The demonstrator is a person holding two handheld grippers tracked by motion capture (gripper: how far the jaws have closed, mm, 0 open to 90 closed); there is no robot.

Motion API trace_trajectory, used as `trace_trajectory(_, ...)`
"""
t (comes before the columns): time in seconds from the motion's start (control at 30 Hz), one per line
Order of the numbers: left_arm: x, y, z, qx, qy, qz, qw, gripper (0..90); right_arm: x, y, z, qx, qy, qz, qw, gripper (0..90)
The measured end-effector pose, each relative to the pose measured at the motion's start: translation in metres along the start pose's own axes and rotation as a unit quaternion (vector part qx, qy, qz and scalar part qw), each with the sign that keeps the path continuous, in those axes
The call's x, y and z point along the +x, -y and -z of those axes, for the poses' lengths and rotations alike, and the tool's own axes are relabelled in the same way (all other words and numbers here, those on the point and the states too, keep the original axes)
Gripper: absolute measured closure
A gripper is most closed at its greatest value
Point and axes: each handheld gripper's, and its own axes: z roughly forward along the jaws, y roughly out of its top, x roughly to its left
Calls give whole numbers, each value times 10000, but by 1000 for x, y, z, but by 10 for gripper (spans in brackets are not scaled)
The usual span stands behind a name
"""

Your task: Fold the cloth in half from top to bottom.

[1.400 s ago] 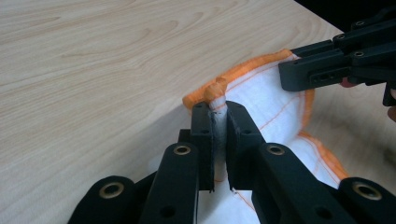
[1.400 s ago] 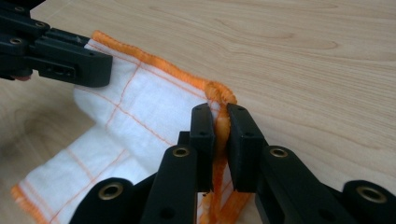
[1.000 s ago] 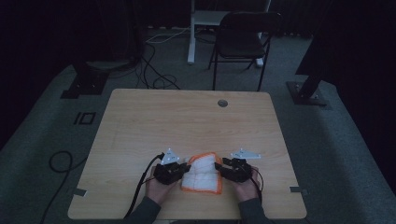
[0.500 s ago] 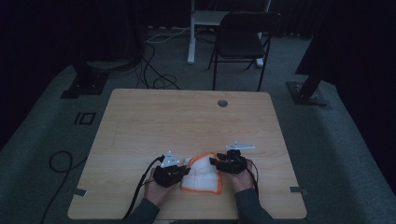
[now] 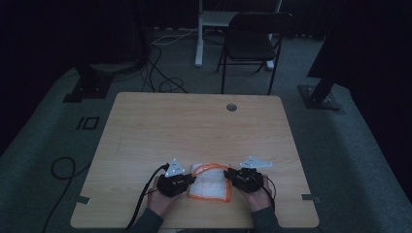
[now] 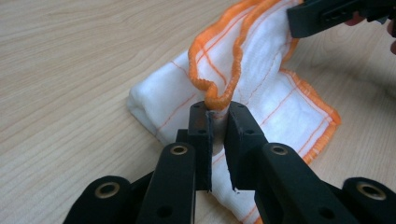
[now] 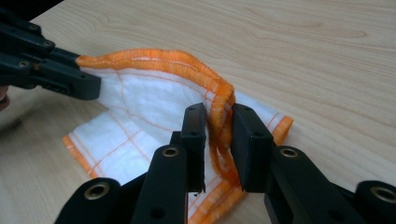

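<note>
A white cloth (image 5: pixel 209 183) with an orange hem lies near the table's front edge, between my two grippers. In the left gripper view, my left gripper (image 6: pixel 217 114) is shut on a bunched bit of the hem of the cloth (image 6: pixel 261 93). My right gripper (image 7: pixel 218 123) has just been closing and now pinches the hem of the cloth (image 7: pixel 140 107) at its other end. The hem edge between the two grips is lifted off the table, while the rest lies flat. From above, the left gripper (image 5: pixel 192 179) and the right gripper (image 5: pixel 227 175) face each other across the cloth.
The wooden table (image 5: pixel 194 126) has a round cable hole (image 5: pixel 231 107) at its far side. A dark chair (image 5: pixel 252 43) stands behind it, and cables (image 5: pixel 160 82) lie on the floor at the far left. Both hands rest near the front edge.
The right gripper's jaws have closed on the cloth's hem, and that hand has shifted slightly. The cloth's far edge now stands raised between the grippers. The left hand has kept still.
</note>
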Motion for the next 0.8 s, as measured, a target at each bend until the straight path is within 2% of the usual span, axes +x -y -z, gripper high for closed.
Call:
trace_trajectory(0.27,0,7,8,-2,-48,12,10000,807,9,13,6,82,-20,108,9999,741)
trace_trajectory(0.43,1,15,12,32,-65,63,10000,803,12,20,11,174,-93,154,9997,681)
trace_trajectory(0.53,1,17,15,58,-109,13,9999,785,13,24,14,201,-137,206,9995,639)
trace_trajectory(0.67,4,16,18,28,-203,19,9998,769,13,25,19,76,-171,220,9996,598)
trace_trajectory(0.8,9,14,20,-37,-270,105,9996,765,13,21,28,-184,-177,265,9993,549)
